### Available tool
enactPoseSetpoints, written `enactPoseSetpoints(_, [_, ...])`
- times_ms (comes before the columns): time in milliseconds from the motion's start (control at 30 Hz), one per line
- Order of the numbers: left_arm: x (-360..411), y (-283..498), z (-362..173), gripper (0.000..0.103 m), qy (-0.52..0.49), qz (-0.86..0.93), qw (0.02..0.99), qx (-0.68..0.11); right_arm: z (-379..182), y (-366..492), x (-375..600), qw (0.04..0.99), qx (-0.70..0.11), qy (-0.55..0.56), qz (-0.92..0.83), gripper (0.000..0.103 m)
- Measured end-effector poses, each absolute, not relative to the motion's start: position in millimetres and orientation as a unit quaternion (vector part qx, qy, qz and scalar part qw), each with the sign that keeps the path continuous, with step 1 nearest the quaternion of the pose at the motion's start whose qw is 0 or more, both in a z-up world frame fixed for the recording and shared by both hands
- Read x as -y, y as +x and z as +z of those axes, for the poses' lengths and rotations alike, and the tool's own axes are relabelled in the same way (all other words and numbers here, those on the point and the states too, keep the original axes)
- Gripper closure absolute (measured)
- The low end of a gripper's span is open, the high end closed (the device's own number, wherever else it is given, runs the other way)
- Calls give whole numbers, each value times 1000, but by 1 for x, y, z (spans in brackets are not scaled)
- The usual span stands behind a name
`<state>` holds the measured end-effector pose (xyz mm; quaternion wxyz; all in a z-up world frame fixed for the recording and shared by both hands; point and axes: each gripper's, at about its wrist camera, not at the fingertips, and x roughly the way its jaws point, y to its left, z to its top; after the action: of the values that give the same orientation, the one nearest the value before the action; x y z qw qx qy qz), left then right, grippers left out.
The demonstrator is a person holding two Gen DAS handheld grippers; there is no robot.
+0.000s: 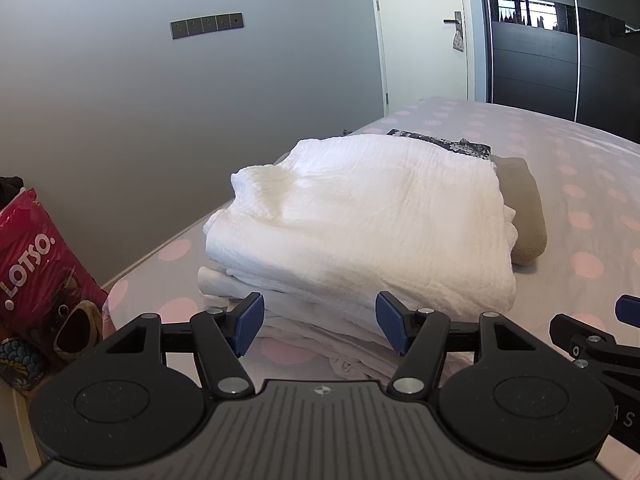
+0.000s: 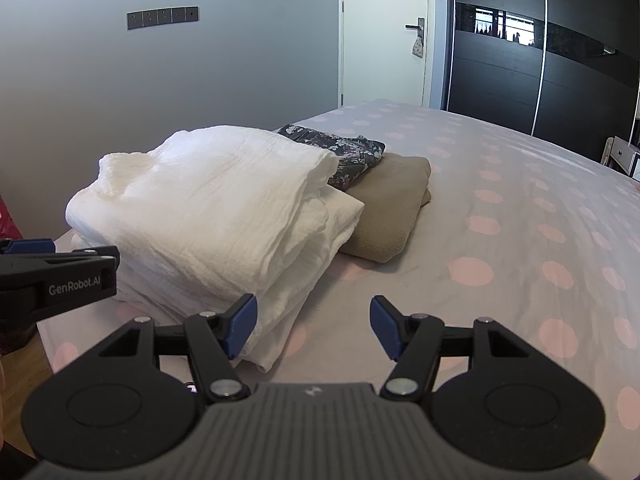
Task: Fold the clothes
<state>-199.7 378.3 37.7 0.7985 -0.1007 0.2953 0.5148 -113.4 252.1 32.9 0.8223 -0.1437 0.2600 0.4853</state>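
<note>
In the left wrist view the folded white crinkled garment (image 1: 360,216) fills the centre of the frame on the polka-dot bedsheet (image 1: 576,184), just above the left gripper (image 1: 320,326), whose blue pads are spread with nothing pinched. In the right wrist view the same stack sits centre-left, above and left of the right gripper (image 2: 313,330), also spread and empty. A folded tan cloth (image 2: 390,208) and a dark floral garment (image 2: 348,152) lie against the white pile's right side.
</note>
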Motion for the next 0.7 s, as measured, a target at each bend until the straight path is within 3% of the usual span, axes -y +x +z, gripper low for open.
enactPoseSetpoints(700, [-378,-200,39,43,-105,514,800,-291,32,-111,-252,825,-262,-135,481,37])
